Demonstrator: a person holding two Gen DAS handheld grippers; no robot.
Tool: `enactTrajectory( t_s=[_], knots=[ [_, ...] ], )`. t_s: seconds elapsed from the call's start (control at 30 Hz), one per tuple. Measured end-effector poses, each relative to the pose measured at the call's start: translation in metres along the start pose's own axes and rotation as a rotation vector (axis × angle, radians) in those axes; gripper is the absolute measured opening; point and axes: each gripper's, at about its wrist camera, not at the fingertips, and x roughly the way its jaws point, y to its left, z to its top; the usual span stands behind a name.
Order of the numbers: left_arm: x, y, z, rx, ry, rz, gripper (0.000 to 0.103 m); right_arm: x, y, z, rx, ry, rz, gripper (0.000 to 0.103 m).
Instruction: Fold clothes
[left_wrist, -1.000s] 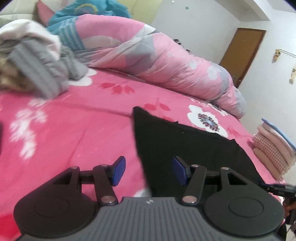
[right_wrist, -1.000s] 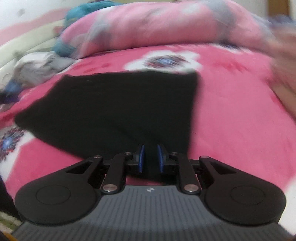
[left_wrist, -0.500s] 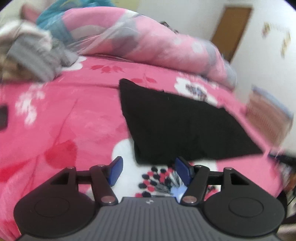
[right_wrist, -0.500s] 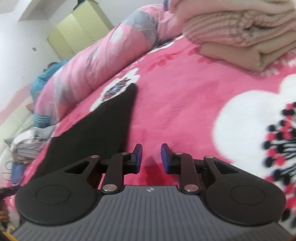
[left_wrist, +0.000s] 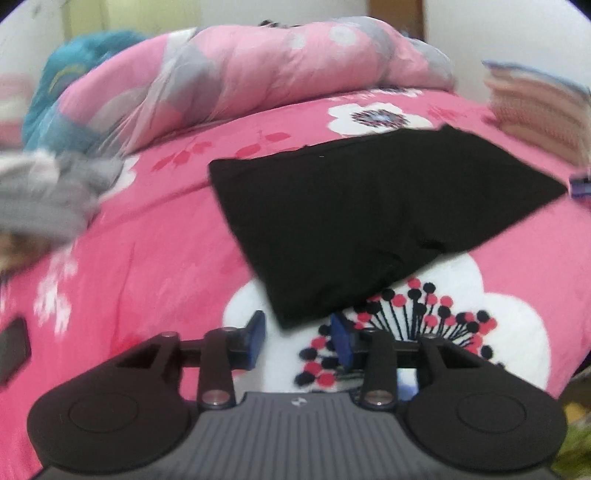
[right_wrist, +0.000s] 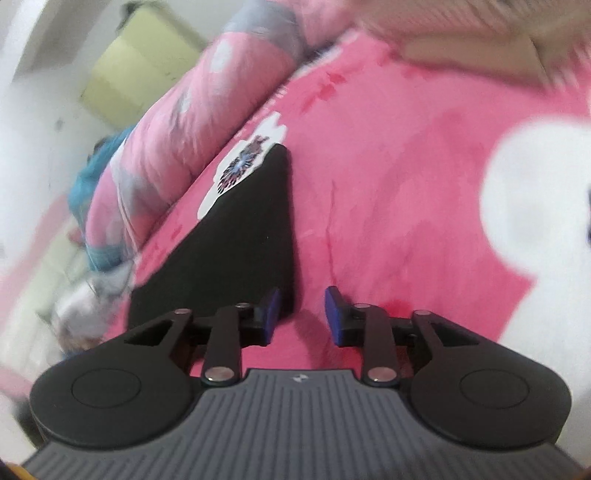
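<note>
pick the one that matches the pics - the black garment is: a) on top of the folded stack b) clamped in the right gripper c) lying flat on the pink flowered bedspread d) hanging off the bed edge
c: the black garment lies spread flat on the pink flowered bedspread, and nothing is pinched between the pads of either the left gripper or the right gripper.

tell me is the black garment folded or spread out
Folded: the black garment lies flat on the bed as a compact panel with straight edges, no sleeves or legs showing.
</note>
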Motion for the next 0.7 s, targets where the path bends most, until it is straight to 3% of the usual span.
enactTrajectory(
  t_s=[0.13,0.2,0.4,0.57,0.63,0.7],
  knots=[
    [0.000,0.038,-0.012,-0.385,0.008,-0.229,0.052,0.000,-0.001,-0.005,0.149,0.052,0.042,0.044],
    [0.010,0.046,-0.016,-0.486,0.014,-0.280,0.053,0.007,0.008,-0.007,0.140,0.080,0.032,0.046],
    [0.035,0.053,-0.008,-0.630,-0.007,-0.294,0.049,0.029,0.023,-0.002,0.168,0.077,-0.005,0.050],
    [0.045,0.060,-0.016,-0.746,-0.026,-0.266,0.021,0.030,0.019,-0.007,0.244,-0.031,-0.029,0.046],
    [0.047,0.063,-0.019,-0.776,-0.030,-0.261,0.012,0.029,0.017,-0.012,0.260,-0.072,-0.031,0.042],
    [0.048,0.066,-0.022,-0.802,-0.034,-0.257,0.007,0.030,0.015,-0.016,0.263,-0.103,-0.044,0.026]
  ],
)
